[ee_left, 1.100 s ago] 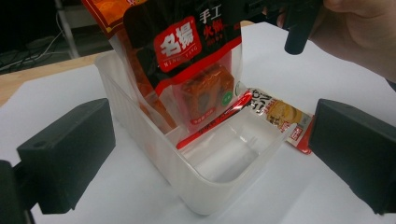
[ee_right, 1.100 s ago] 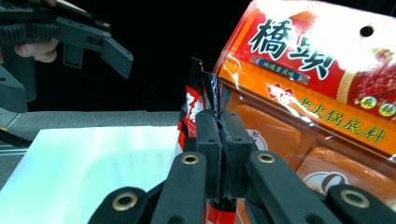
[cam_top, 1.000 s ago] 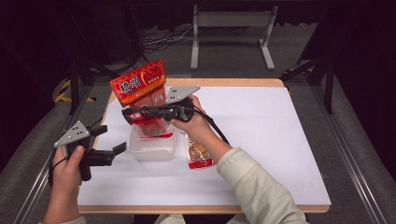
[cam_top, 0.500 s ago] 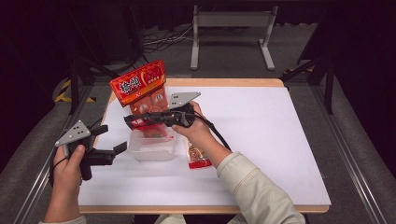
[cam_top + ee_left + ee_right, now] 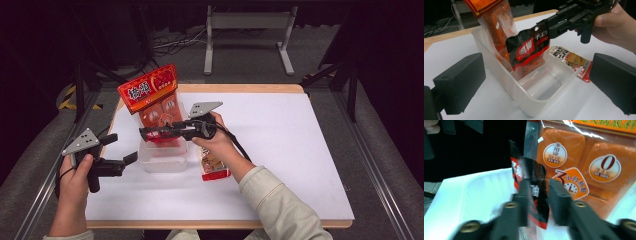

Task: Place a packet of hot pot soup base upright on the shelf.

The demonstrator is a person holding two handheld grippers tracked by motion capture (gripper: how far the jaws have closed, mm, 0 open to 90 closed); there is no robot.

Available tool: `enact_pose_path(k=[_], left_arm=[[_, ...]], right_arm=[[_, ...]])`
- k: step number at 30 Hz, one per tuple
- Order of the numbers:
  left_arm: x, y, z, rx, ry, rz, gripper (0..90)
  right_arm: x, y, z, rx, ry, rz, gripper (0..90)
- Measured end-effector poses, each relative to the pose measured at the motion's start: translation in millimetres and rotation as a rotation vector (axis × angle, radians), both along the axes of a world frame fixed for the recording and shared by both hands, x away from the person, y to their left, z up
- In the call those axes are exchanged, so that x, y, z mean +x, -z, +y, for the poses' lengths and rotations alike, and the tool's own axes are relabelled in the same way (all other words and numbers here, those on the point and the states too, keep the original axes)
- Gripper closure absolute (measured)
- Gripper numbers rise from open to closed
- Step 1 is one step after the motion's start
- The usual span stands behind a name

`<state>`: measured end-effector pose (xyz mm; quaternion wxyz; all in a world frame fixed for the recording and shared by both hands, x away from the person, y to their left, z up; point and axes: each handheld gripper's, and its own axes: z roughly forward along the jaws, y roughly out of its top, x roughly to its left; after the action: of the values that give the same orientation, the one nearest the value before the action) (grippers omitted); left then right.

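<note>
Your right hand (image 5: 216, 141) reaches in from the lower right with the forearm angled up and to the left across the white table (image 5: 300, 150), gripping the right gripper (image 5: 146, 133) so that it lies nearly level and points left over the clear plastic tub (image 5: 165, 162); its jaws have just been opening, and in the right gripper view they stand partly apart with the top edge of the black-and-red sachet (image 5: 531, 192) between them, one jaw against it and the other just clear, so the pinch looks slackened rather than firm; that sachet (image 5: 529, 51) hangs with its long axis nearly upright, tilted a little, its lower end down inside the tub and its upper end at the jaws; it leans against the tall orange packet (image 5: 152, 100), which stands on end in the tub's far side and rises well above the rim; your left hand (image 5: 75, 177) rests at the table's left edge, holding the left gripper (image 5: 122, 150) level and pointing right towards the tub, its jaws wide apart with nothing between the pads; a third small packet (image 5: 214, 167) lies flat on the table just right of the tub, under your right wrist.
</note>
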<state>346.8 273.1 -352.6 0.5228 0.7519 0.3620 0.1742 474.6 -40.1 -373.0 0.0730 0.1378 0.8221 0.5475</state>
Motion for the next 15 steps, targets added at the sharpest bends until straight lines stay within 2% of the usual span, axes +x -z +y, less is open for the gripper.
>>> enact_pose_path(k=[1,2,7,12,15], left_arm=[[0.3,0.2,-0.1,0.000,0.001,-0.002,1.5],[0.3,0.4,-0.3,0.000,0.001,-0.001,1.4],[0.3,0.5,-0.3,-0.001,0.000,-0.001,1.5],[0.2,0.1,1.5,0.003,-0.003,-0.001,1.4],[0.7,-0.2,1.9,-0.006,-0.009,0.002,1.4]], right_arm=[[-0.2,0.3,0.0,0.000,0.010,-0.001,55.9],[-0.7,-0.1,-1.0,0.023,0.010,0.016,50.7],[-1.3,-3.8,-3.0,0.064,0.016,0.017,42.3],[-2.8,-10.3,-9.0,0.081,0.024,0.016,38.7],[-4.4,-14.6,-16.1,0.073,0.045,0.015,38.4]])
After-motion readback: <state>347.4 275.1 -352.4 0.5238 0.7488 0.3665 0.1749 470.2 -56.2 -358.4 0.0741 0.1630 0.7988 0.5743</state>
